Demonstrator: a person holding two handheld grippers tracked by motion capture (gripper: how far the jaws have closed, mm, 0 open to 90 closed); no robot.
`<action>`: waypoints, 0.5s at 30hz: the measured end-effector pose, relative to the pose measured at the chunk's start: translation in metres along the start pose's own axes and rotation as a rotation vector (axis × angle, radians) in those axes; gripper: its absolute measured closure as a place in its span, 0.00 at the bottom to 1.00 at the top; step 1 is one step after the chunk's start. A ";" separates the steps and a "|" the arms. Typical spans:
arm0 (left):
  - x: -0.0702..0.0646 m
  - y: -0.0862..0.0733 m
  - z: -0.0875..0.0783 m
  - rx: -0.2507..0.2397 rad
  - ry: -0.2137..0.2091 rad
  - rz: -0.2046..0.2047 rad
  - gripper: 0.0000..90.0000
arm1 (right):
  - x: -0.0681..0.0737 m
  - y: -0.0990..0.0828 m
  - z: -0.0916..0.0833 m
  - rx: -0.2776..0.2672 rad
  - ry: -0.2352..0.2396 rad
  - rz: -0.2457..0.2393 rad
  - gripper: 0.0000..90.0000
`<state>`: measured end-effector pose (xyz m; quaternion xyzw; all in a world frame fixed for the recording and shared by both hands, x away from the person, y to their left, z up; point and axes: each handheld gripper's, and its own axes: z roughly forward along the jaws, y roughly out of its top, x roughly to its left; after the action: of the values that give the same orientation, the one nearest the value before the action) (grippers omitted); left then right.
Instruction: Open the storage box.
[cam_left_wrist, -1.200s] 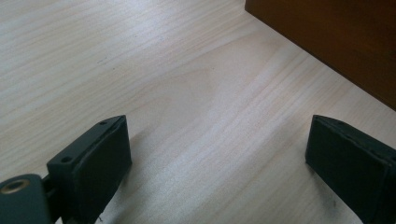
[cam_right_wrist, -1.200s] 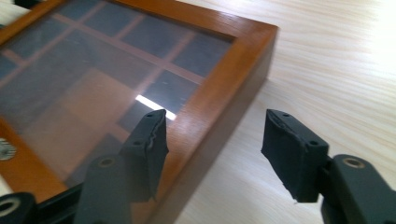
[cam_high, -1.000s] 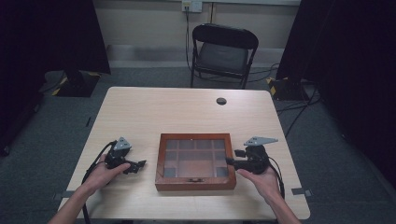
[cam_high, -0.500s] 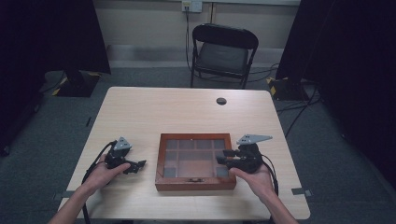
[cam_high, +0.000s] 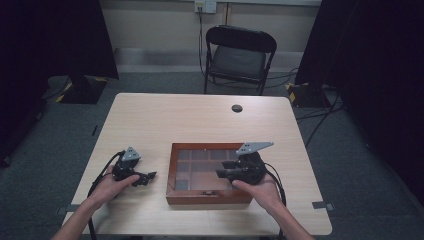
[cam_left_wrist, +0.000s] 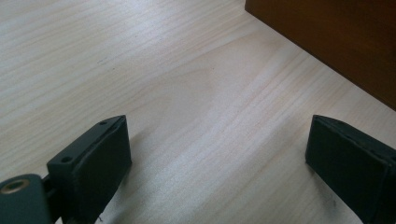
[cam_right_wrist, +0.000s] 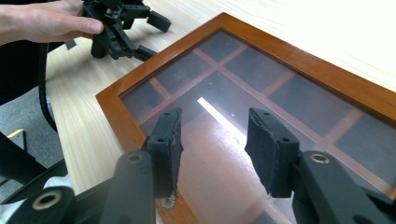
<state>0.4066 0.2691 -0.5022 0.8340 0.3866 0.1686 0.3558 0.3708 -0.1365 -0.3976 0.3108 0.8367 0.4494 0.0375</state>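
The table (cam_high: 200, 120) fills the middle of the high view, with a wooden box (cam_high: 209, 174) under a glass lid low in the centre. The right gripper (cam_right_wrist: 212, 140) hovers over the lid's near edge, jaws apart and holding nothing; a small latch (cam_high: 207, 192) sits on the front rim. Opening the lid looks like the step: approach that latch squarely and pinch gently. The left gripper (cam_high: 145, 177) rests at lower left, jaws wide, ready to steady the box.
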 end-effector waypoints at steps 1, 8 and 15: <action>0.000 0.000 0.000 0.000 0.000 0.000 0.07 | 0.002 0.000 0.001 -0.002 0.011 0.001 0.64; 0.000 0.000 0.000 -0.001 0.000 -0.001 0.07 | 0.006 -0.004 0.006 -0.005 0.069 0.008 0.68; 0.000 0.000 0.000 -0.002 -0.002 -0.007 0.07 | 0.011 -0.010 0.014 0.034 0.112 -0.025 0.75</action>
<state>0.4063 0.2688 -0.5024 0.8324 0.3890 0.1670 0.3576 0.3615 -0.1242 -0.4109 0.2753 0.8488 0.4513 -0.0091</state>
